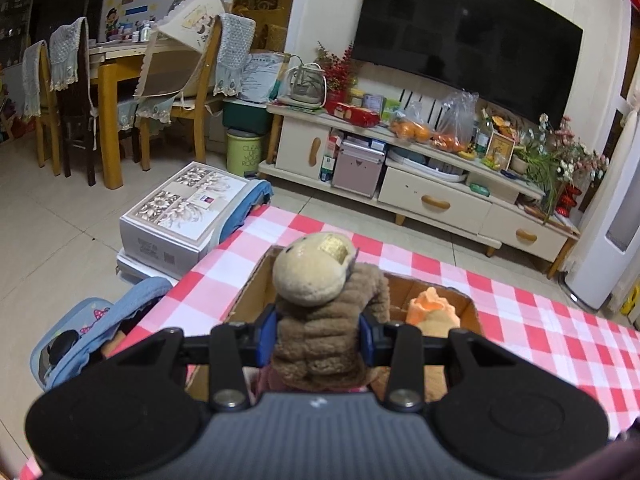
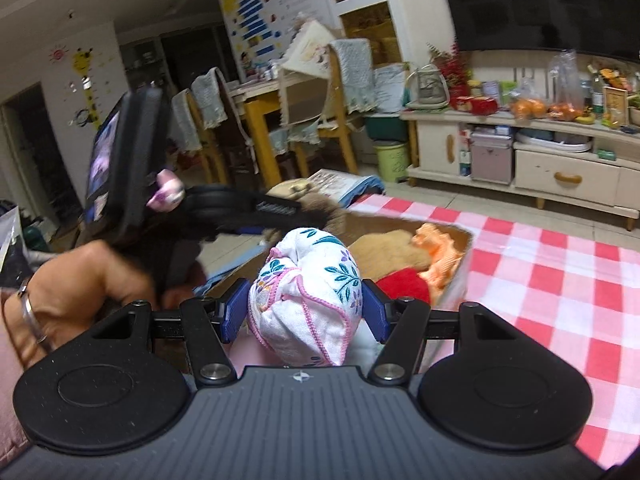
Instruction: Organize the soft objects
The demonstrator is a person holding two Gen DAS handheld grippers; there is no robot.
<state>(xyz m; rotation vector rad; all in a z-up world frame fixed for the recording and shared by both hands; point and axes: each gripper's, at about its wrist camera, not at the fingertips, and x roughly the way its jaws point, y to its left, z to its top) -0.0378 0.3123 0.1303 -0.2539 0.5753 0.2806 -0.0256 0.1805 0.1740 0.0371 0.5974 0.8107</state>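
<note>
My left gripper (image 1: 320, 334) is shut on a brown plush toy (image 1: 324, 320) with a beige round head, held just above the near end of an open cardboard box (image 1: 256, 276). Inside the box lie an orange soft piece (image 1: 430, 304) and tan plush. In the right wrist view my right gripper (image 2: 302, 310) is shut on a white cloth bundle (image 2: 308, 292) printed with teal leaves and edged in pink. It hangs near the cardboard box (image 2: 466, 264), which holds an orange piece (image 2: 438, 254), a red cloth (image 2: 404, 286) and tan plush (image 2: 390, 250). The left gripper (image 2: 276, 210) with its plush shows blurred beyond.
The box rests on a table with a red-and-white checked cloth (image 1: 540, 320). A person's hand (image 2: 80, 288) grips the left tool. On the floor to the left stand a printed carton (image 1: 184, 208) and a blue bag (image 1: 92, 328). Behind are a TV cabinet (image 1: 432, 196) and dining chairs (image 1: 72, 92).
</note>
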